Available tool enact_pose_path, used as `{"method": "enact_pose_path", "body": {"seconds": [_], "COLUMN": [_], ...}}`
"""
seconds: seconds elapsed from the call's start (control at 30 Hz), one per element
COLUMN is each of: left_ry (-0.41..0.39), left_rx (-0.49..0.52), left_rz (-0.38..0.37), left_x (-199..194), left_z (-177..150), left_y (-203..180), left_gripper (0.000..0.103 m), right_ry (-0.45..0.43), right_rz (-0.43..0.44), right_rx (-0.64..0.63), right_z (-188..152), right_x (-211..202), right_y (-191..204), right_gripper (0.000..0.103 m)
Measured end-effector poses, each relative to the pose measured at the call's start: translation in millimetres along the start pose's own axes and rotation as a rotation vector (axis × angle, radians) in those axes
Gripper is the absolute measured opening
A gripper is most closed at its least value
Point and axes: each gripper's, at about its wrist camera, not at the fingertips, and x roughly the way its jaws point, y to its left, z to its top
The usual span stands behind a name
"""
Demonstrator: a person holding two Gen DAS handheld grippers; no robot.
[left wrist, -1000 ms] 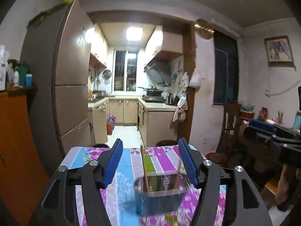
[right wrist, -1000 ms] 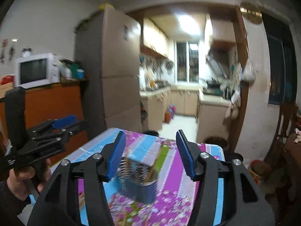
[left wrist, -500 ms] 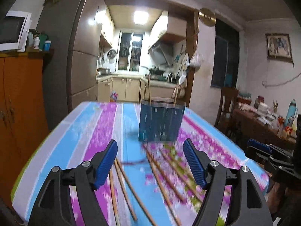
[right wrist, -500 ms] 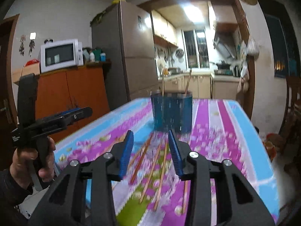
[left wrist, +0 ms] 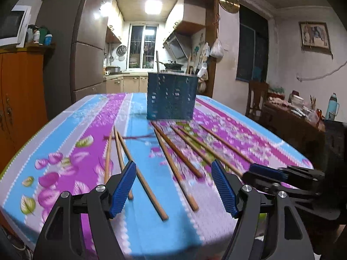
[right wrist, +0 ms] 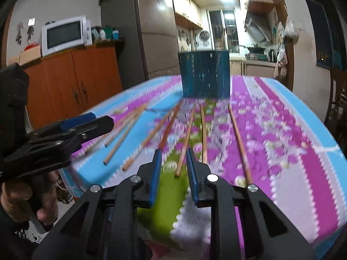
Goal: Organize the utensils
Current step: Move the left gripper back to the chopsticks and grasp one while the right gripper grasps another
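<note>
Several wooden chopsticks [left wrist: 177, 153] lie loose on the flowered tablecloth [left wrist: 86, 117], also seen in the right wrist view [right wrist: 186, 138]. A perforated blue holder [left wrist: 172, 96] stands upright at the table's far end with a chopstick or two in it; it also shows in the right wrist view [right wrist: 205, 73]. My left gripper [left wrist: 173, 187] is wide open and empty, low over the near edge above the chopstick ends. My right gripper [right wrist: 173, 169] is narrowly open and empty, with one chopstick end just ahead of the gap.
The table's near edge drops off just below both grippers. An orange cabinet [right wrist: 71, 80] with a microwave [right wrist: 65, 34] and a fridge [right wrist: 151, 32] stand to the left. A chair and a cluttered side table [left wrist: 299, 112] stand to the right. A kitchen lies behind.
Both grippers have dropped from above the holder to low at the table's near edge. The right jaws have narrowed. The chopsticks on the cloth have come into view.
</note>
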Motion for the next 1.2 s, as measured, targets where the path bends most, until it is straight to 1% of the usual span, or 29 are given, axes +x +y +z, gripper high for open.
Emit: {"method": "enact_pose_path", "body": {"seconds": [0.17, 0.2, 0.27, 0.37, 0.4, 0.47, 0.53, 0.63, 0.7, 0.8, 0.93, 1.2], "left_ry": [0.014, 0.015, 0.015, 0.026, 0.031, 0.035, 0.033, 0.037, 0.048, 0.046, 0.032, -0.027], "left_rx": [0.026, 0.028, 0.038, 0.058, 0.065, 0.077, 0.087, 0.103, 0.094, 0.087, 0.087, 0.088], "left_rz": [0.008, 0.009, 0.009, -0.005, -0.006, -0.009, -0.007, -0.004, -0.001, 0.016, 0.026, 0.043], "left_x": [3.7, 4.3, 6.3, 12.1, 14.4, 18.3, 20.3, 23.6, 26.9, 30.1, 31.0, 32.5], "left_z": [-12.9, -14.9, -18.9, -24.9, -27.5, -33.0, -36.9, -42.7, -45.8, -48.2, -50.3, -58.3], "left_y": [-6.6, -7.7, -10.4, -16.4, -19.2, -25.0, -29.1, -34.4, -34.4, -34.2, -33.4, -36.1], "left_gripper": [0.071, 0.07, 0.069, 0.06, 0.054, 0.048, 0.045, 0.036, 0.027, 0.022, 0.022, 0.022], "right_ry": [0.039, 0.038, 0.033, 0.03, 0.028, 0.027, 0.027, 0.027, 0.027, 0.018, 0.0, -0.016], "right_rz": [-0.018, -0.022, -0.032, -0.053, -0.058, -0.059, -0.058, -0.052, -0.049, -0.042, -0.039, -0.045], "right_rx": [0.006, 0.004, -0.008, -0.018, -0.017, -0.013, -0.008, -0.005, -0.013, -0.017, -0.029, -0.055], "right_z": [-13.0, -13.8, -14.2, -13.4, -14.0, -16.0, -18.8, -21.8, -22.6, -23.4, -25.1, -24.3], "right_x": [18.2, 19.5, 20.0, 20.7, 19.8, 16.2, 12.3, 6.9, 5.5, 6.1, 6.6, 11.1], "right_y": [-2.3, -2.0, 0.1, 1.2, 1.5, 2.1, 2.4, 2.6, 4.2, 4.8, 5.7, 8.1], "right_gripper": [0.012, 0.012, 0.01, 0.005, 0.005, 0.005, 0.005, 0.005, 0.005, 0.006, 0.006, 0.006]}}
